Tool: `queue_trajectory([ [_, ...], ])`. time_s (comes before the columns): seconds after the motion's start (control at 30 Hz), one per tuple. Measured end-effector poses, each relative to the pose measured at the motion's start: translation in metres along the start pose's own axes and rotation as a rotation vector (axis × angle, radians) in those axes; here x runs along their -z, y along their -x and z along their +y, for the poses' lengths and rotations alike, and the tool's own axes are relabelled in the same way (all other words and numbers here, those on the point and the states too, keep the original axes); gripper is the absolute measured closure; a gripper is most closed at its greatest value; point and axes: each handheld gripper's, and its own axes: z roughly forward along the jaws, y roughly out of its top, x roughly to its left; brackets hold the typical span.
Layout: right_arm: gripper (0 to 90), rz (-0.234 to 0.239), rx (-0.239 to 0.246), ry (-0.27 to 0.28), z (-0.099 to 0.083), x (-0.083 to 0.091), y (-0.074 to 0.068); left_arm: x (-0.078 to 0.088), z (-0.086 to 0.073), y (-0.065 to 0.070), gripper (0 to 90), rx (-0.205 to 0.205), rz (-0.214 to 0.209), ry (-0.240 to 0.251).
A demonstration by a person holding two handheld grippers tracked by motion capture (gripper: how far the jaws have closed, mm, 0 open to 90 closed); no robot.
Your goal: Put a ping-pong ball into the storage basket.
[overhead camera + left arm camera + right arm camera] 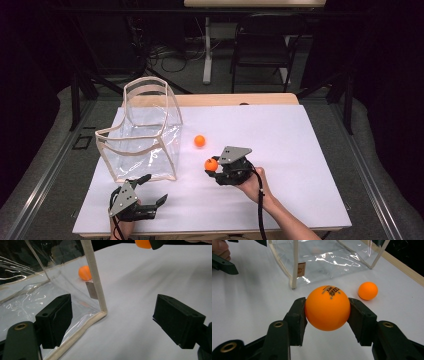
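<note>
Ping-pong ball (327, 308), orange and matte with small black print near its top, sits clamped between the two black pads of the right tongs (327, 311); the pads press its left and right sides, and the ball is about as wide as the gap they leave; in the high view this ball (211, 164) shows at the tip of the right tongs (214, 167), right of the bag and near the bench's middle; whether it rests on the surface or is lifted clear I cannot tell.

A second orange ball (200, 141), the same smooth round kind, lies loose on the bench beyond the held one, apart from it and just right of the bag; the right gripper view shows it (368, 290) off to the right of the gripped ball.

Left tongs (150, 189) stand released, the jaws spread wide with nothing between them; in the left gripper view the blocky black pads (58, 319) frame the bag's near bottom corner, the left pad in front of the clear wall, whether touching it I cannot tell.

The bag (142, 135) is a boxy tote of clear glossy plastic, creased and glinting, edged all round with cream fabric binding, with a looped strap handle of the same trim and a small tan label on one seam (301, 269); it stands open-topped on the left half of the bench.

The bench (280, 150) is a flat white sheet, smooth and matte, with a pale wooden edge along its far side.
</note>
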Motion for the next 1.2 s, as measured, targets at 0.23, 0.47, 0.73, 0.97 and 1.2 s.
queue_trajectory([
  [0.23,50.5,-0.013,-0.008,0.015,0.002,0.003,0.002,0.000,0.000,0.000,15.7,-0.002,-0.006,0.002],
  [0.47,50.5,-0.028,-0.017,0.040,0.006,0.008,0.006,-0.001,0.000,0.000,15.7,-0.003,-0.004,-0.002],
  [0.73,50.5,-0.037,-0.029,0.049,0.010,0.009,0.010,0.000,0.000,0.000,15.7,0.000,0.003,0.001],
  [0.97,50.5,-0.041,-0.026,0.052,0.017,0.007,0.014,0.001,0.000,0.000,15.7,0.002,0.004,0.005],
  [1.2,50.5,-0.037,-0.023,0.061,0.024,0.004,0.017,0.002,0.000,0.000,15.7,-0.001,0.004,0.004],
])
